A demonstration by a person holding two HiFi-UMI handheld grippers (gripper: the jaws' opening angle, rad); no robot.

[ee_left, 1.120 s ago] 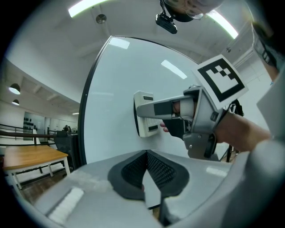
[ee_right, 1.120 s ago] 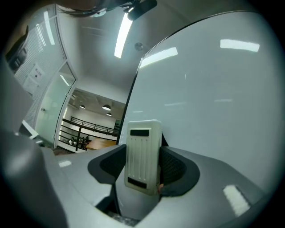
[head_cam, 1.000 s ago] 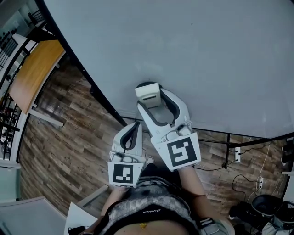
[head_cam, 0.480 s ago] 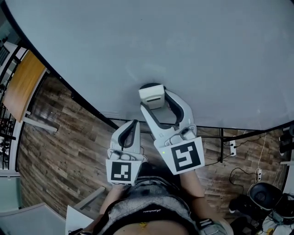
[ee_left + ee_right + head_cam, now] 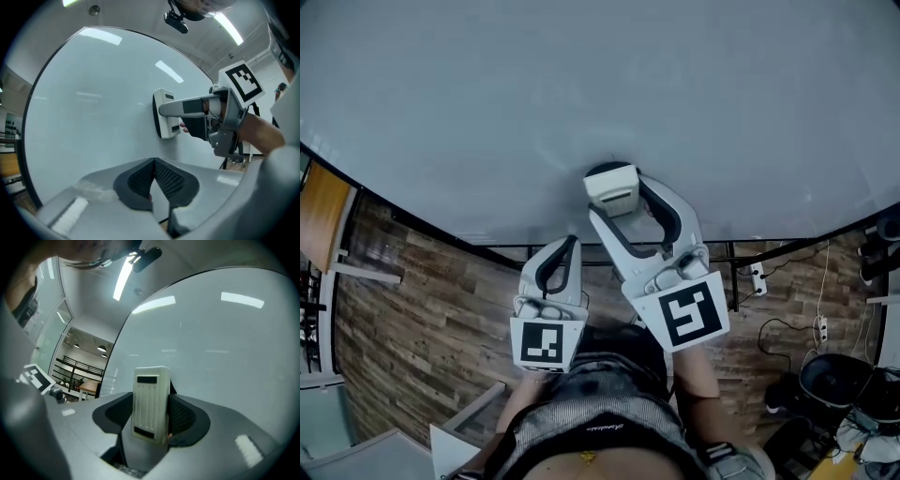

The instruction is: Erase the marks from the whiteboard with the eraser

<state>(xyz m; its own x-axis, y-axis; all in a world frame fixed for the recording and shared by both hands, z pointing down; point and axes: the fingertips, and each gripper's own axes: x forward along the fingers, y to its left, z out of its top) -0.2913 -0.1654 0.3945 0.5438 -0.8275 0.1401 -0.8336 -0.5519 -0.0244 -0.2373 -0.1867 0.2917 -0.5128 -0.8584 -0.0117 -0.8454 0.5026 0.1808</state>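
1. Head view: shows the right tongs (image 5: 612, 183) clamped on the eraser (image 5: 610, 192), pressed flat to the whiteboard (image 5: 581, 84) low down; shows the left tongs (image 5: 565, 246) idle near the board's lower edge.
2. Left gripper view: finds the pads closed together, nothing between; catches the eraser touching the board, no marks discernible around it.
3. Right gripper view: holds the eraser upright between the pads. Looks like mid-wipe; calls next for sliding it across under steady pressure, hunting any remaining marks.
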